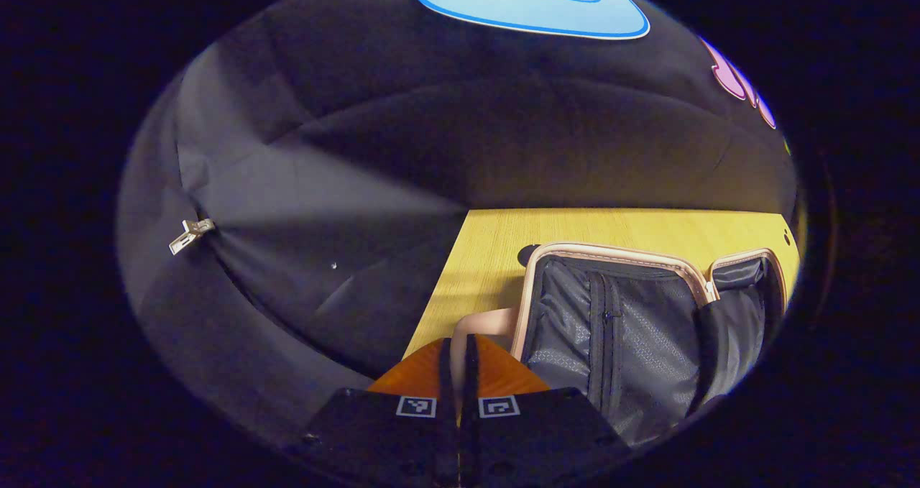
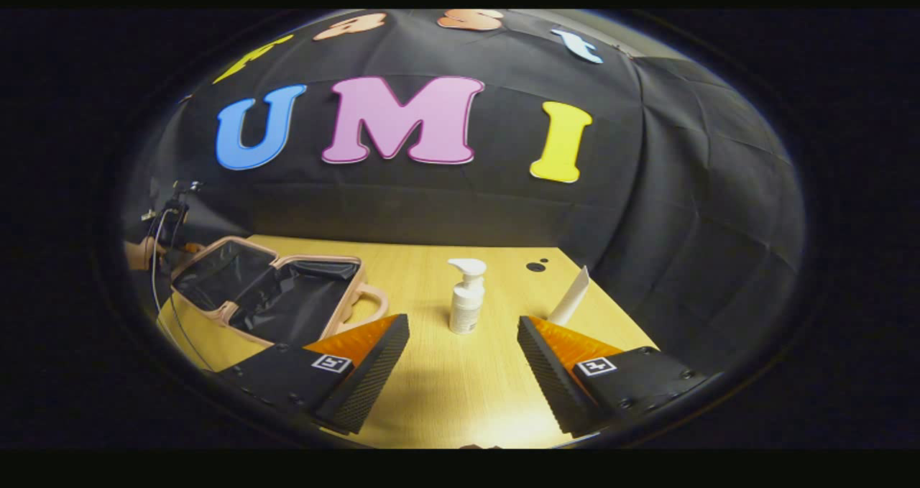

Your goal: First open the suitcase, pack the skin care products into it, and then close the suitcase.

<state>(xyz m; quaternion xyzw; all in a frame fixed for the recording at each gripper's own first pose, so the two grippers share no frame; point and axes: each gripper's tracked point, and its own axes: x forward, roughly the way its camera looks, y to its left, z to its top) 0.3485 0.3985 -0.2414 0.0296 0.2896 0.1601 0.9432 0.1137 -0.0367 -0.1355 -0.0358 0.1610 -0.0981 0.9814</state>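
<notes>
The pink suitcase (image 2: 266, 287) lies open on the wooden table (image 2: 445, 380), showing its dark lining and a pink handle (image 2: 374, 302). A white pump bottle (image 2: 467, 297) stands upright in the middle of the table, a short way ahead of my right gripper (image 2: 462, 320), which is open and empty. A white tube (image 2: 571, 297) stands tilted to the right of the bottle. In the left gripper view the suitcase (image 1: 647, 315) is close on the right, its handle (image 1: 481, 323) just ahead of my left gripper (image 1: 458, 351), which is shut with nothing between the fingers.
Black cloth walls close the booth behind and beside the table. A hand (image 2: 138, 252) with a cable shows beyond the suitcase at the far left. Small dark holes (image 2: 535, 266) mark the table top near its back edge. The table's left edge (image 1: 438, 294) runs beside the suitcase.
</notes>
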